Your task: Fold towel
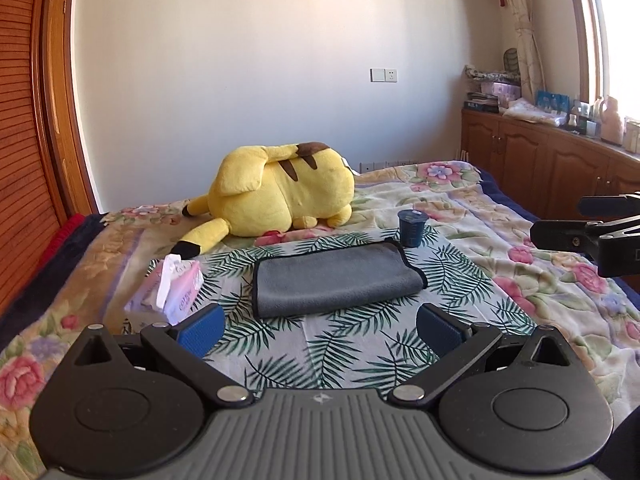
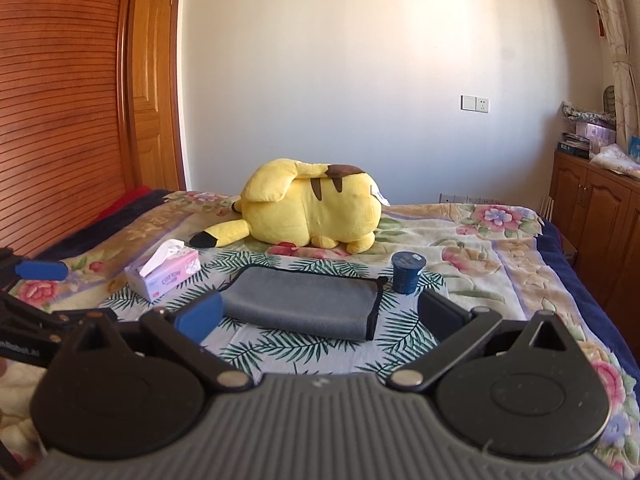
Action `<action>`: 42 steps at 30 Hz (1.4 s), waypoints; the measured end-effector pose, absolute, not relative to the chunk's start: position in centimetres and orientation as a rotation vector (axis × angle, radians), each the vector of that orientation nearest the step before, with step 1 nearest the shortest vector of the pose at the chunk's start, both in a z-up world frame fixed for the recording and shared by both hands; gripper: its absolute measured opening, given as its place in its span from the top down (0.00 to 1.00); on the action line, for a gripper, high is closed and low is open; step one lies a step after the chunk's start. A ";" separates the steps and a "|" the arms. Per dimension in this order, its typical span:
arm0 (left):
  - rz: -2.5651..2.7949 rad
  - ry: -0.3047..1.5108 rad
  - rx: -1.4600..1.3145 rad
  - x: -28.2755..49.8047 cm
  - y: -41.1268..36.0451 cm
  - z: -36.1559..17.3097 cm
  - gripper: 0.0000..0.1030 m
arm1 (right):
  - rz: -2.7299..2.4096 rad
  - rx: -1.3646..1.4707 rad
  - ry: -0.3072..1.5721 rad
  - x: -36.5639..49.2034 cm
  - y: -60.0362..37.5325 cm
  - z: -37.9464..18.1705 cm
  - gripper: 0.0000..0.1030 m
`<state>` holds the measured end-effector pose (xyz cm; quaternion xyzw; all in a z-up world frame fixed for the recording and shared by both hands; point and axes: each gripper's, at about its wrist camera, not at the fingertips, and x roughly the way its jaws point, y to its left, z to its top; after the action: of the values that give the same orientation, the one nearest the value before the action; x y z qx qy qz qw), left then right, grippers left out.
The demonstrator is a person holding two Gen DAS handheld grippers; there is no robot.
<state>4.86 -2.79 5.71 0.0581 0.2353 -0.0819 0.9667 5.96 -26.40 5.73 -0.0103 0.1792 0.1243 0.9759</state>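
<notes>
A grey towel (image 1: 336, 280) with dark trim lies folded on the leaf-print cloth (image 1: 320, 344) on the bed; it also shows in the right wrist view (image 2: 304, 306). My left gripper (image 1: 320, 326) is open and empty, held just short of the towel's near edge. My right gripper (image 2: 320, 318) is open and empty, its blue-padded fingers either side of the towel's near edge, above it. The right gripper shows at the right edge of the left wrist view (image 1: 592, 220), and the left gripper at the left edge of the right wrist view (image 2: 36, 280).
A yellow plush toy (image 1: 280, 196) lies behind the towel. A dark blue cup (image 1: 411, 228) stands at the towel's far right corner. A pink tissue box (image 1: 176, 288) sits to the left. Wooden cabinets (image 1: 560, 168) line the right wall, a wooden wardrobe (image 2: 60, 100) the left.
</notes>
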 end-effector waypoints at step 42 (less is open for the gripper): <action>-0.100 0.504 0.074 -0.6 -1.7 -0.2 0.16 | 0.200 -0.037 0.452 1.3 -25.4 -0.4 0.00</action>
<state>-0.55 -1.75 -0.22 0.0366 0.2490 -0.0494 0.9665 1.26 -25.41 -0.39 -0.0183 0.2237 0.0989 0.9694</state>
